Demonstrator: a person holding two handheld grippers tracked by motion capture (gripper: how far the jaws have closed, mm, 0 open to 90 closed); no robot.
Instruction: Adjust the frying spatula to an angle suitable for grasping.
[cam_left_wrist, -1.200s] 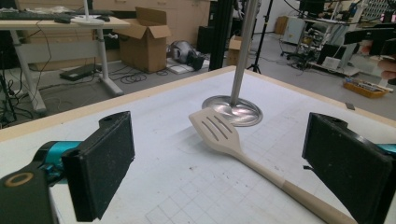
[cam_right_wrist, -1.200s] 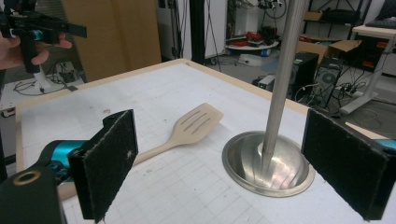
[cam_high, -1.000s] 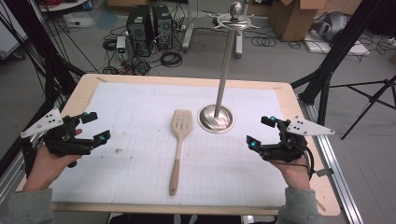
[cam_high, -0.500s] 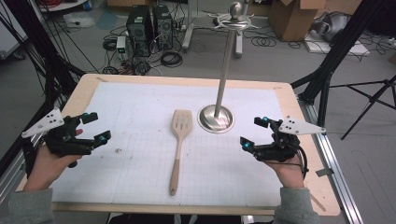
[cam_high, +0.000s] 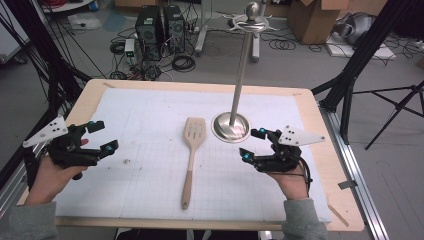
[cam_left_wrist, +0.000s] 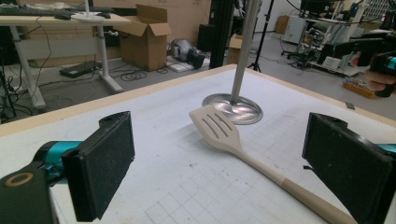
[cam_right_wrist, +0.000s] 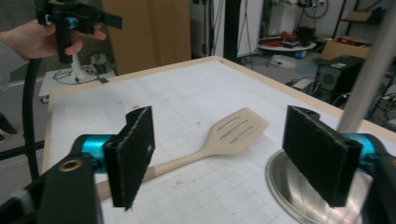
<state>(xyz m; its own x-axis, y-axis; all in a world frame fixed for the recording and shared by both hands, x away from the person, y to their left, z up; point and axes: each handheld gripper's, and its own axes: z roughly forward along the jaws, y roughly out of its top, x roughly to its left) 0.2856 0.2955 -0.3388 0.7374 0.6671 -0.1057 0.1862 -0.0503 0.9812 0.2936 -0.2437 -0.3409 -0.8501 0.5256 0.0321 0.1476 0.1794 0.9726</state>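
A beige slotted spatula (cam_high: 191, 152) lies flat at the middle of the white gridded mat (cam_high: 150, 115), head toward the far edge, handle toward me; it also lies ahead in the left gripper view as the spatula (cam_left_wrist: 224, 133) and in the right gripper view as the spatula (cam_right_wrist: 219, 137). Just right of its head stands a metal stand (cam_high: 232, 125) with a round base and tall pole. My left gripper (cam_high: 102, 136) hovers open at the mat's left side, empty. To the right of the spatula, my right gripper (cam_high: 253, 143) is open and empty, close to the stand's base.
The wooden table edge (cam_high: 327, 150) runs close behind the right hand. Beyond the table lie cables, computer towers (cam_high: 160, 25), cardboard boxes (cam_high: 312, 17) and black tripod legs (cam_high: 350, 75). The stand's base (cam_right_wrist: 299, 196) sits right under the right gripper's far jaw.
My right gripper has moved left across the mat, toward the spatula and the stand's base. The left gripper and the spatula have stayed put.
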